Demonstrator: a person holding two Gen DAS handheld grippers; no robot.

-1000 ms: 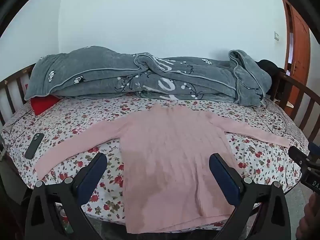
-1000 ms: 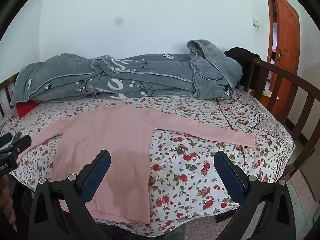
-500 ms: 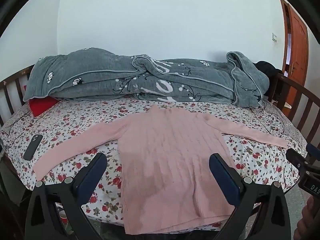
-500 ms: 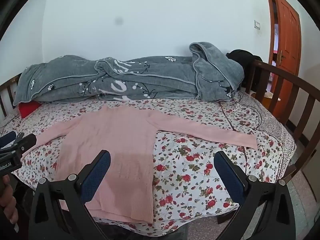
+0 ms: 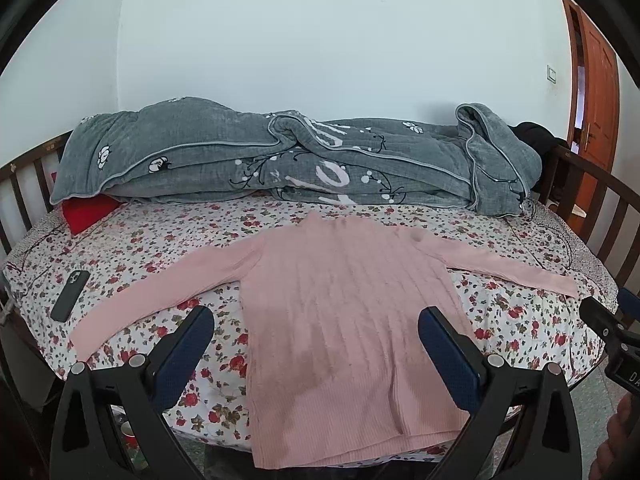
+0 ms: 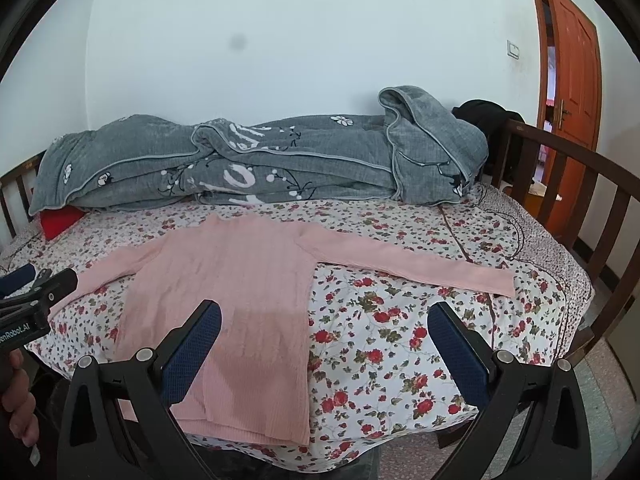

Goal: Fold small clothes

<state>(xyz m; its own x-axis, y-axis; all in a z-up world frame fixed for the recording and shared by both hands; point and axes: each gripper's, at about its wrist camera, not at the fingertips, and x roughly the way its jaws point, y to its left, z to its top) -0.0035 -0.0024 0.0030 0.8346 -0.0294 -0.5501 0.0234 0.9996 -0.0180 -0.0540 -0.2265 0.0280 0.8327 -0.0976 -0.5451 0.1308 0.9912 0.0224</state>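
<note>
Sweater (image 5: 344, 312) beyond left hand-held gripper (image 5: 316, 334)

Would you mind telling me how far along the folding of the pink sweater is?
Done: the pink sweater lies flat on the floral bed, both sleeves spread. In hand: nothing; left gripper and right gripper hover open. Left: every fold, sleeves first.
</note>
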